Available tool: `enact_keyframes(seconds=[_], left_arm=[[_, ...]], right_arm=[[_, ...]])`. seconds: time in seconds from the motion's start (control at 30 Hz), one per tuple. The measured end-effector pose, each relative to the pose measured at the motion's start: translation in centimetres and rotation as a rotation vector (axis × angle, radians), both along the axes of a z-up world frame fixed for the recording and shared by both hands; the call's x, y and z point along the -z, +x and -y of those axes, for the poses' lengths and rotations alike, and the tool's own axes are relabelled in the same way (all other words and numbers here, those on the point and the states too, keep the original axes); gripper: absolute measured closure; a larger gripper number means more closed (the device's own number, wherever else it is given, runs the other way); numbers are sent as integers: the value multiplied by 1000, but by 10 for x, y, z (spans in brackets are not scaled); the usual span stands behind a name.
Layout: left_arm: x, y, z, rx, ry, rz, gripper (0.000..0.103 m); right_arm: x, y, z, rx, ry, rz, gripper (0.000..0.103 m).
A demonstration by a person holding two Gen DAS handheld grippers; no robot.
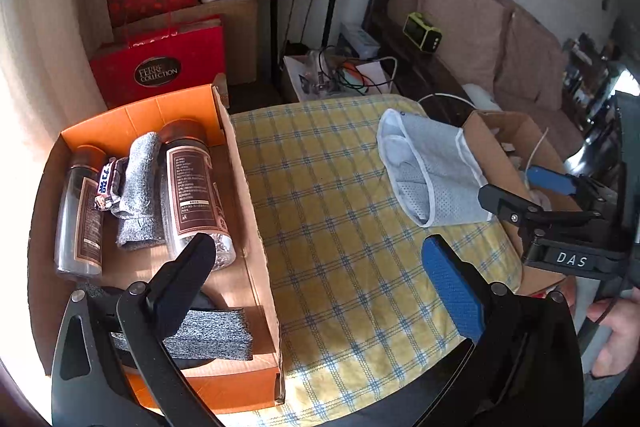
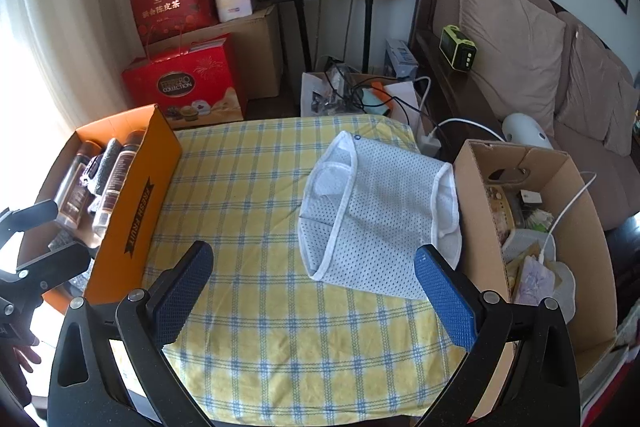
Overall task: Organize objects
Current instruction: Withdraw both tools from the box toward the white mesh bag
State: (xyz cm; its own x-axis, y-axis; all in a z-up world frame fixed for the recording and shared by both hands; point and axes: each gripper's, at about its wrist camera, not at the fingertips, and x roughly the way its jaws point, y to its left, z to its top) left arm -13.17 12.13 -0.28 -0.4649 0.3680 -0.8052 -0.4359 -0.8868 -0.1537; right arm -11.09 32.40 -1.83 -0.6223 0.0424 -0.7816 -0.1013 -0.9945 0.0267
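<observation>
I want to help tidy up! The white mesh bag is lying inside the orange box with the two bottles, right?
Not quite. The white mesh bag is lying on the yellow checked tablecloth, beside the brown cardboard box, not inside the orange box. The two bottles are in the orange box, with a grey cloth between them. The right wrist view shows this best.

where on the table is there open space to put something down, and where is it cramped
Free: the yellow checked tablecloth between the orange box and the white mesh bag, and the near strip in front of the bag by the open right gripper. Crowded: the orange box's far end, filled by two bottles and gray cloths; the brown cardboard box is cluttered.
</observation>
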Motion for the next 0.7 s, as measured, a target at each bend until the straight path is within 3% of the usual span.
enact_keyframes(seconds=[0.2, 0.57, 0.7], left_arm=[[13, -8, -23, 18, 75, 69, 0], [52, -22, -69, 55, 126, 153, 0], [75, -23, -92, 90, 123, 208, 7]], right_arm=[[9, -2, -26, 38, -9, 16, 1], [38, -8, -92, 148, -159, 37, 2], [50, -9, -102, 154, -187, 46, 6]])
